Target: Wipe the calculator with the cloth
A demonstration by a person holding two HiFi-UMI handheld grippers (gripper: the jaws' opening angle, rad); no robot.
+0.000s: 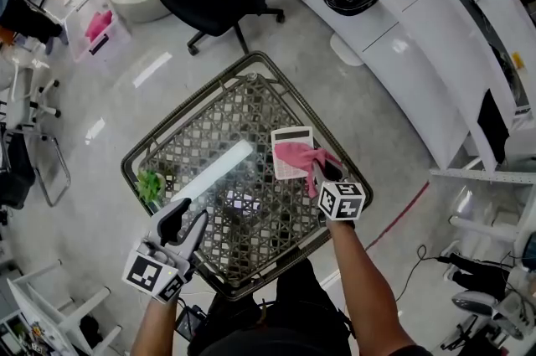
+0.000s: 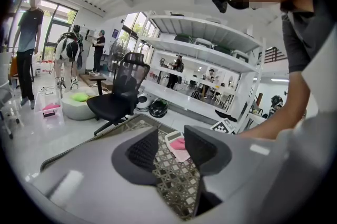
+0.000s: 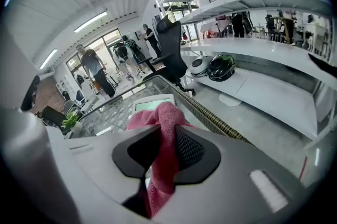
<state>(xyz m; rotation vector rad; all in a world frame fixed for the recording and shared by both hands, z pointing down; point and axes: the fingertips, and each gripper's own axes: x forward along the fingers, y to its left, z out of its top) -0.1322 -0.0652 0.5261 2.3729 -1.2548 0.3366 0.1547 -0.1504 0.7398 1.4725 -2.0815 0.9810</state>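
While tilted downward, right gripper (image 1: 325,172) tight on cloth (image 1: 295,153).

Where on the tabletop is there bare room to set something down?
The far corner of the woven glass-topped table is bare, and so is the middle, between the small green plant and the white calculator. The right edge is crowded: calculator, pink cloth and the right claw shut on it.

Calculator (image 1: 291,136): white, lying flat at 3 o'clock on wicker table (image 1: 194,97). Cloth (image 1: 298,155): pink, bunched, covering its 6 o'clock half, pinched in right gripper (image 1: 325,172).
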